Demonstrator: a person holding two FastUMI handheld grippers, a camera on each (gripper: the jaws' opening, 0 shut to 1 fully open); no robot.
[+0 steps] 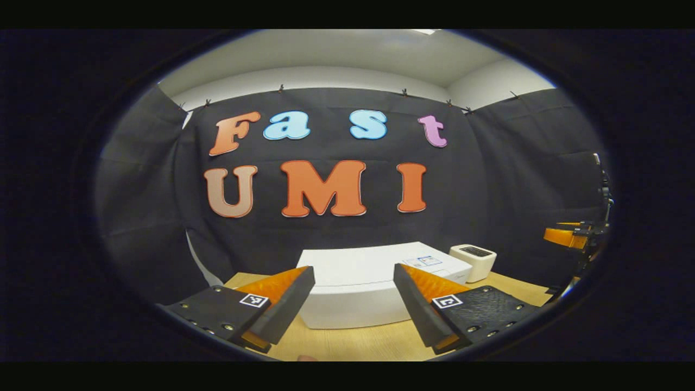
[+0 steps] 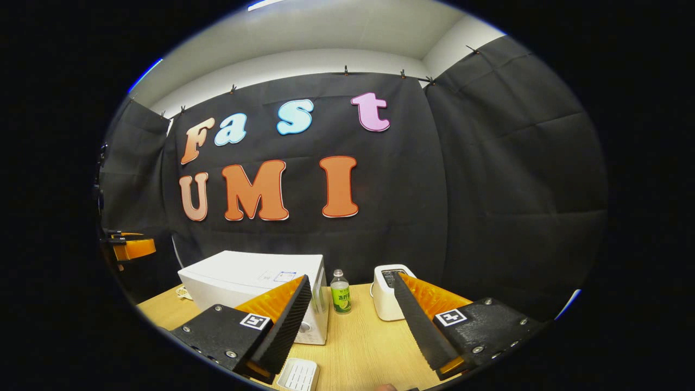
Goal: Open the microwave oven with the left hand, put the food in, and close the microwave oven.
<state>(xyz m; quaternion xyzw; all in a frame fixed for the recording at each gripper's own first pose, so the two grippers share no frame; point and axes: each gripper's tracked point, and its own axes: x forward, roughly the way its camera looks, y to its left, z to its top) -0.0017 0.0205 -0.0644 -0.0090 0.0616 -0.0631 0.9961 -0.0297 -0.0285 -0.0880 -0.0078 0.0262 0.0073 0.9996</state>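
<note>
The microwave oven (image 1: 374,288) is a white box on the light wooden table (image 1: 380,342). In the left gripper view it sits straight ahead, seen from above its top, between and beyond the two fingers of the left gripper (image 1: 354,301), whose jaws are spread wide with nothing between them; they hang apart from the oven. A small label with a blue outline lies on the oven's top toward its right rear corner, too small to read. The oven's lower front is cut off behind the fingers, so the door's state cannot be made out there.

In the right gripper view the microwave oven (image 2: 244,277) stands left of centre, partly hidden by the left finger of the right gripper (image 2: 353,315), which is also spread wide and empty. A round knob shows low on the oven's front right edge.

Just right of the oven stands a small clear bottle (image 2: 340,292) with a green label, its print illegible. Further right is a white toaster (image 2: 385,296), its right part covered by the other finger. A white ridged tray (image 2: 298,374) lies on the table at the bottom edge, cut off. The square black-and-white markers on the fingers carry no readable writing.
</note>
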